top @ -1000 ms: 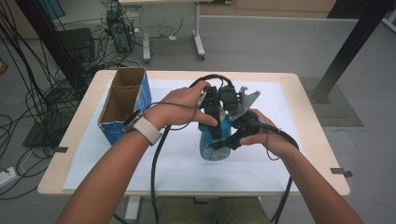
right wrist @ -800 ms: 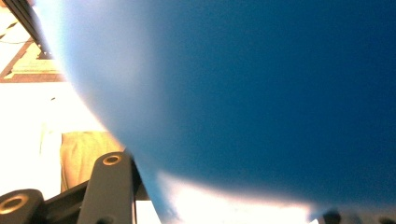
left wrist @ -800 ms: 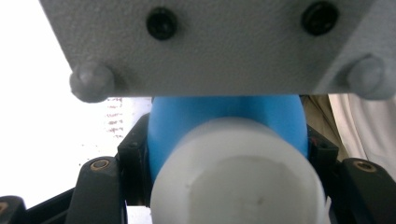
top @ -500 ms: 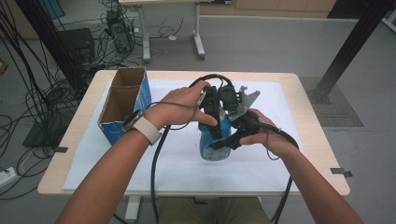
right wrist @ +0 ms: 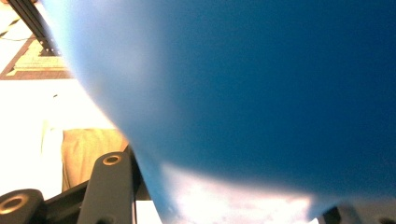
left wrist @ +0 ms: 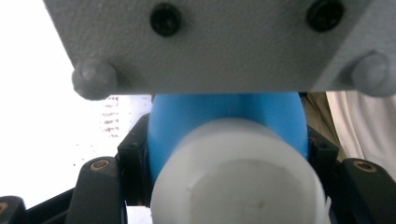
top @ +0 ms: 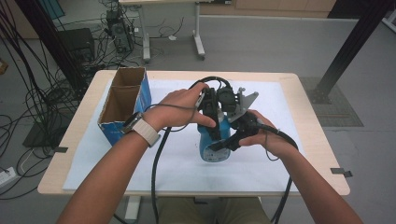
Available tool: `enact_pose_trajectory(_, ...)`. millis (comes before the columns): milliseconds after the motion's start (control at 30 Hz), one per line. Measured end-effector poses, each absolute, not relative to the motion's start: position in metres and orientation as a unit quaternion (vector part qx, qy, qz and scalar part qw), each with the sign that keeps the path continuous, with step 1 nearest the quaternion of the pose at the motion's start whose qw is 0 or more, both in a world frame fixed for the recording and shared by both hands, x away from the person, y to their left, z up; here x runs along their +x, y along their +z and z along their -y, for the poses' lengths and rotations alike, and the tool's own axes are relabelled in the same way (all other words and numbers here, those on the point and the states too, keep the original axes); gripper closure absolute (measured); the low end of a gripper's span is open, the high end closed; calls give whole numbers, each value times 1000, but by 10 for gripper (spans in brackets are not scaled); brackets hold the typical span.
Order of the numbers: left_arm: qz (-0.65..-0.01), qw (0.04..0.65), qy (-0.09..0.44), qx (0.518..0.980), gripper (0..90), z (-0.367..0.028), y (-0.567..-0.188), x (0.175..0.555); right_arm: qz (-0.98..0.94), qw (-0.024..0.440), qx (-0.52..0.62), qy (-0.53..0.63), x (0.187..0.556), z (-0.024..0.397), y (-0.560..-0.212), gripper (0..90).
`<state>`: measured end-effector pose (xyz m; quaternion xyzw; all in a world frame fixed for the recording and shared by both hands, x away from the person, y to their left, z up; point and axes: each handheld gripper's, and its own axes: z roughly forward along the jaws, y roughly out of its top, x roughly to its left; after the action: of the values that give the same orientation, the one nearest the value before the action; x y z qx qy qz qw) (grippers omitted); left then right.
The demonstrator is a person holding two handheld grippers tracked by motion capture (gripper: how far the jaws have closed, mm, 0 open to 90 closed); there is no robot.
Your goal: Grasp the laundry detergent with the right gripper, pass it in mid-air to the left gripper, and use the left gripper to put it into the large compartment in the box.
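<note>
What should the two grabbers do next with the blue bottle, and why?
Probably twist the white cap off. The left gripper is clamped at the top of the blue bottle, with the cap between its jaws, while the right gripper grips the body, so one can turn while the other steadies.
</note>
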<state>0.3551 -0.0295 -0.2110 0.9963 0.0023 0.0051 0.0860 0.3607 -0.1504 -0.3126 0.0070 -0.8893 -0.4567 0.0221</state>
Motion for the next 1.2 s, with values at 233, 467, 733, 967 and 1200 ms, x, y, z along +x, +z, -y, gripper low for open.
enact_pose_trajectory(233,-3,85,5,996,371,28,-211,356,889,24,8,-457,361,149,-312,439)
enact_pose_trajectory(467,-5,85,5,996,372,28,-211,356,889,25,8,-456,362,149,-312,438)
enact_pose_trajectory(733,-6,85,5,996,371,28,-211,356,890,25,9,-456,362,149,-312,438)
enact_pose_trajectory(967,-5,83,5,996,372,28,-211,356,889,25,10,-456,362,149,-312,438)
enact_pose_trajectory(1200,-6,84,5,996,371,28,-210,355,889,25,11,-457,362,149,-312,438)
